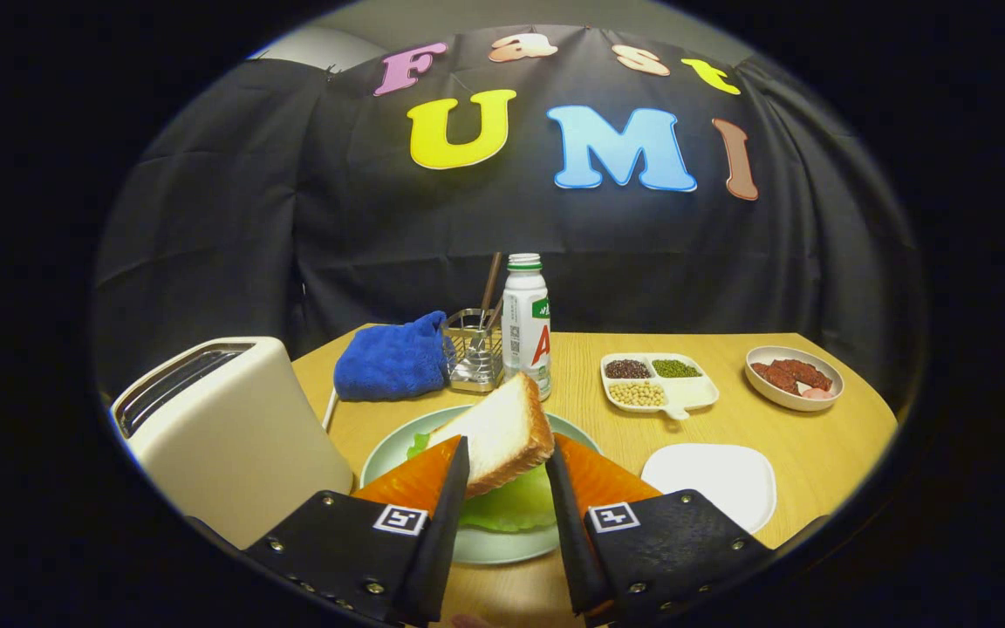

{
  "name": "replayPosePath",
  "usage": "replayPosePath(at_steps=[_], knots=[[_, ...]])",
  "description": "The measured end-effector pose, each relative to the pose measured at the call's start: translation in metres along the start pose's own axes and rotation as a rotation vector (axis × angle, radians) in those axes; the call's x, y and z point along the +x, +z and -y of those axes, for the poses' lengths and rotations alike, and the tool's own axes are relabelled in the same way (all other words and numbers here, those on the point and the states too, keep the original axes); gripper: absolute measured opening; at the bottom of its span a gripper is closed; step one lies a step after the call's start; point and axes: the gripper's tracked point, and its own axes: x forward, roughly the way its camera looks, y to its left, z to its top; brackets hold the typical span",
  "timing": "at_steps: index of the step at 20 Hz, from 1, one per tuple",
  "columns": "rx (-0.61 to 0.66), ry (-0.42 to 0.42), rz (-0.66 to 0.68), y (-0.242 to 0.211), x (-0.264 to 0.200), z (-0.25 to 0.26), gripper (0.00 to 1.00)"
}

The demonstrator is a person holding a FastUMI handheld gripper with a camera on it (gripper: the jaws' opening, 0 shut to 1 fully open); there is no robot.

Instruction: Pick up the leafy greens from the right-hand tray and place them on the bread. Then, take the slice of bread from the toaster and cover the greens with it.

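A slice of bread [498,432] with a brown crust sits tilted between my fingers, its far end raised. My gripper [508,453] is shut on it, one finger pressing each side. Directly beneath it lie the leafy greens [507,510] on a pale green plate [489,548]; whatever is under the greens is hidden. The cream toaster [232,427] stands to the left of the plate, close to my left finger, with its slots facing up. A white tray [716,484] lies on the table to the right of the plate.
Beyond the plate are a blue cloth [393,358], a metal utensil holder [474,349] and a white bottle [527,318]. A divided dish of beans [655,382] and a bowl of red pieces [793,375] sit at the back right of the wooden table [816,436].
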Motion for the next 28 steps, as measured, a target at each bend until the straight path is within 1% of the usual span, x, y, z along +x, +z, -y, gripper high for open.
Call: replayPosePath(at_steps=[1,3,5,6,10,12,14,18,20,23,24,27,28], knots=[[-0.007,-0.016,0.016,0.004,-0.001,0.007,0.61],[-0.005,-0.019,0.032,0.009,-0.004,0.014,0.61],[0.009,0.015,0.057,0.016,-0.015,0.019,0.61],[0.012,0.03,0.081,0.021,-0.023,0.024,0.61],[-0.005,0.037,0.175,0.036,-0.065,0.061,0.61],[-0.018,0.02,0.224,0.043,-0.084,0.083,0.61],[-0.036,-0.025,0.258,0.046,-0.098,0.107,0.61],[-0.041,-0.033,0.268,0.043,-0.115,0.132,0.61],[-0.045,-0.047,0.279,0.042,-0.122,0.154,0.61],[-0.058,-0.035,0.299,0.037,-0.131,0.181,0.61],[-0.058,-0.034,0.285,0.034,-0.132,0.192,0.61],[-0.027,0.019,0.249,0.025,-0.133,0.215,0.61],[-0.02,0.064,0.247,0.024,-0.134,0.217,0.73]])
